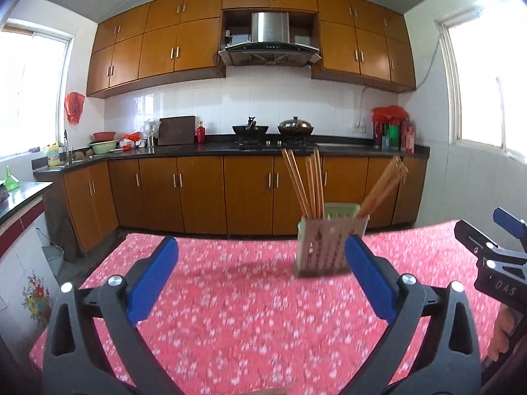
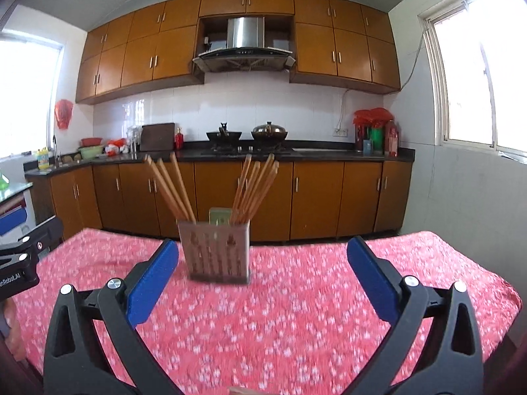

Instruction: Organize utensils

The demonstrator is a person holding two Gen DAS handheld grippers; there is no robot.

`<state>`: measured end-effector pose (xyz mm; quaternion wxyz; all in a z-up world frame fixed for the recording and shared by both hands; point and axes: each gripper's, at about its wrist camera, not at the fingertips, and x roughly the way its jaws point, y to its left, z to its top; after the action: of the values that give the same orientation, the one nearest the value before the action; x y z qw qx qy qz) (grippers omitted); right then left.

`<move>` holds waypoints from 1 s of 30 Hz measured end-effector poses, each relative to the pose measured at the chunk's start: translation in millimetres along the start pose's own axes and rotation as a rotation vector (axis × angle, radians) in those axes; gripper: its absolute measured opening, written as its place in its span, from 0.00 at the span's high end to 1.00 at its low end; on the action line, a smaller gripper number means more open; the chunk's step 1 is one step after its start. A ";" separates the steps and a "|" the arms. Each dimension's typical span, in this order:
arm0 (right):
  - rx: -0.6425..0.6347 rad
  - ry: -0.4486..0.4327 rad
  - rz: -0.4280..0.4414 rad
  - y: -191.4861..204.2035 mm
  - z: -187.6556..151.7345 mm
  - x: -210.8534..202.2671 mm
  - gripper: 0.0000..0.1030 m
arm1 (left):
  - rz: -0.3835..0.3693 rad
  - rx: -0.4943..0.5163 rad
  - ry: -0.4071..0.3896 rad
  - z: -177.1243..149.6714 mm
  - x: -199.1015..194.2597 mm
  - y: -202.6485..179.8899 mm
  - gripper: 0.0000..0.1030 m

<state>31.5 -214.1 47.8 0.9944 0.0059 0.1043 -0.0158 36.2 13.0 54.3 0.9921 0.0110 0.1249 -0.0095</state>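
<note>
A: Quick check. Where are the chopsticks (image 2: 210,187)?

B: All standing in the holder (image 2: 215,251), centre of the right wrist view, on the desk (image 2: 296,312) w/ the red flowered cloth. Two fans: one bunch leans to the upper left, the other to the upper right. In the left wrist view the holder (image 1: 329,247) sits right of centre.

A: Grippers?

B: Left hand-held gripper (image 1: 260,273) is spread wide, nothing between the blue pads. Right hand-held gripper (image 2: 262,271) same: wide, nothing gripped. Holder shows between its pads in the picture but sits farther back on the desk, no contact.

A: Anything loose on the cloth?

B: None I can see. Cloth is blurred, tho, so a thin stick could be missed. Something pale at the bottom edge of both views, can't tell what.

A: So which step?

B: Looks like the sorting itself is done, or nearly: sticks are in, both grippers free. Judgement only.

A: Next move?

B: If more utensils remain, they're out of frame; find them first. If tidying the sticks, close on one bunch above the holder rim, gently, since the holder looks light & could tip.
</note>
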 end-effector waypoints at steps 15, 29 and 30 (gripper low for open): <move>0.028 0.153 0.027 5.6 -61.9 -9.0 0.02 | -0.005 0.015 0.105 -60.8 -7.6 -6.9 0.04; 0.048 0.180 0.020 1.1 -66.4 -6.6 0.02 | -0.007 -0.001 0.126 -64.2 -2.1 -4.2 0.04; 0.049 0.180 0.021 1.0 -66.5 -6.6 0.02 | -0.007 -0.002 0.126 -64.3 -2.1 -4.5 0.04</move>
<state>11.4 -211.8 -15.9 0.9806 0.0326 0.1930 -0.0074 18.1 10.1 -7.5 0.9822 0.0104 0.1872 -0.0121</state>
